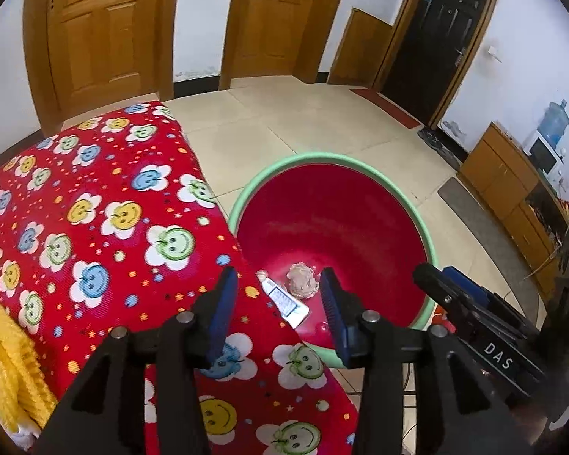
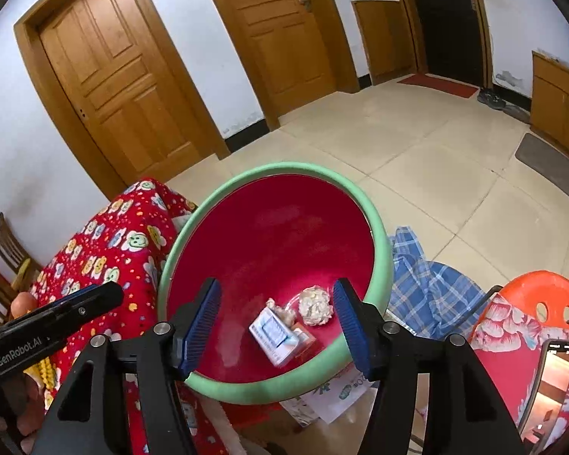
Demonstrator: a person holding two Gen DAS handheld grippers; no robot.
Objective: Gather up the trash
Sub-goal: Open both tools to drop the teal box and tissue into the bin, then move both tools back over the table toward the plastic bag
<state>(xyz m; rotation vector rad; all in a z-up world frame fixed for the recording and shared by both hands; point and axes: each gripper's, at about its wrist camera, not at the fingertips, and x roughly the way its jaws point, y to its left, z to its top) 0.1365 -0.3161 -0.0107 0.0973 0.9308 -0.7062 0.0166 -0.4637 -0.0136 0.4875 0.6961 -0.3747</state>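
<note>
A red basin with a green rim [image 1: 315, 161] [image 2: 375, 220] stands beside the table edge. Inside it lie a crumpled paper ball [image 1: 302, 280] [image 2: 315, 305], a small white and blue box [image 1: 284, 300] [image 2: 274, 335], and an orange wrapper [image 2: 303, 335]. My left gripper [image 1: 278, 301] is open and empty, over the table edge next to the basin. My right gripper [image 2: 277, 318] is open and empty, above the basin over the trash. The right gripper's body shows in the left wrist view [image 1: 470, 314].
A red tablecloth with smiley flowers [image 1: 95, 208] [image 2: 110, 250] covers the table. A yellow ridged thing [image 1: 7, 356] lies at its left. A blue plaid cloth [image 2: 428, 288], an orange stool [image 2: 542, 295] and a phone [image 2: 550, 379] are at the right. Tiled floor, doors and cabinets lie beyond.
</note>
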